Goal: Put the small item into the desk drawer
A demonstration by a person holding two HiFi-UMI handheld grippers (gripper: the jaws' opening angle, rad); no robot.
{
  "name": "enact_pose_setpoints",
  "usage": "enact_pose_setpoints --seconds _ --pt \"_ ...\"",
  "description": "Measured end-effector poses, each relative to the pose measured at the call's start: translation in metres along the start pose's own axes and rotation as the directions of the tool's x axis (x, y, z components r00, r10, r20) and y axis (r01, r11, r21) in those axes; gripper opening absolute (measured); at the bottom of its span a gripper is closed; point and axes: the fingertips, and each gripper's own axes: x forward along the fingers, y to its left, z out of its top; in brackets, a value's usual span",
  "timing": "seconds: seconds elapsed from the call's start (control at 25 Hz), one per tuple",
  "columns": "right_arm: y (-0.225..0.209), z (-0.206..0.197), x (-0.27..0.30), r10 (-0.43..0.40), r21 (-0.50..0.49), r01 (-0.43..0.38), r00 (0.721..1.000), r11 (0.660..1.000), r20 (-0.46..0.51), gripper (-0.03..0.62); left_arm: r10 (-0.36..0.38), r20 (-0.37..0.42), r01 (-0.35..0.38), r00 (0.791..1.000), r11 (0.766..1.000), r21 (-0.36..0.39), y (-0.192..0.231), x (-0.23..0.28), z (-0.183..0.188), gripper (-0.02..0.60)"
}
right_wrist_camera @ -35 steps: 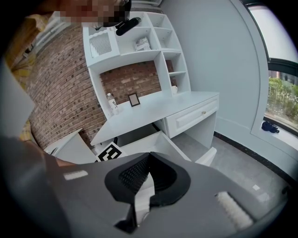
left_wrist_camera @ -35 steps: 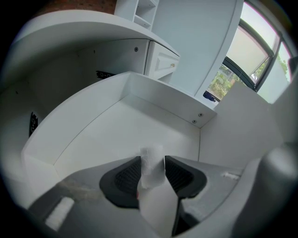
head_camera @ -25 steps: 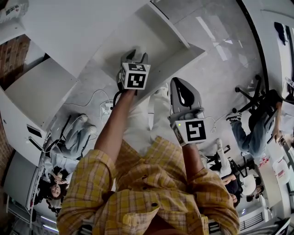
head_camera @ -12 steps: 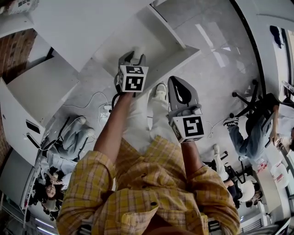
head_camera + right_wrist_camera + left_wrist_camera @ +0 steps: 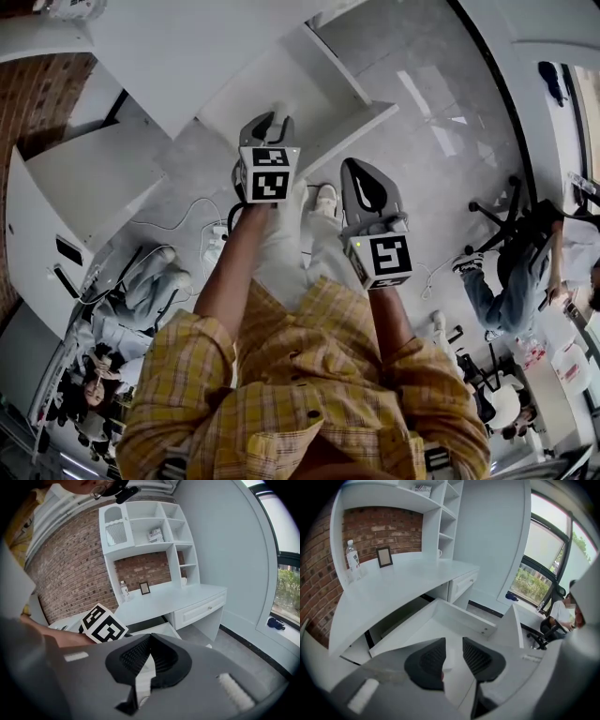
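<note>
- The small item (image 5: 448,659), pale, lies on the floor of the open desk drawer (image 5: 461,615), showing through the gap of the left gripper (image 5: 453,641).
- Those jaws stand apart and have just been closing, with nothing pinched between them.
- The item is white on white, so its shape is hard to make out.
- The right gripper (image 5: 150,639) has its jaw tips together and holds nothing.

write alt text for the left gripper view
The left gripper, dark fingers apart but just closing with nothing gripped, hangs over the open white desk drawer. Behind, the desk holds a water bottle and a picture frame before a brick wall.
</note>
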Motion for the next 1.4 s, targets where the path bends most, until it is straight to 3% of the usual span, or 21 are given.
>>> enact_pose_setpoints --seconds 0.72,1.4 --pt "0.02 0.041 -0.05 0.021 -0.074 -0.015 0.997 0.997 0.078 -0.002 0.072 0.213 -0.066 0.974 0.997 -0.037 -0.022 -0.113 0.048 0.002" --pt "0.024 0.1 -0.106 0.047 -0.073 -0.033 0.979 0.997 0.2 -0.002 0.098 0.416 -0.091 0.904 0.995 -0.038 -0.064 -0.224 0.092 0.002"
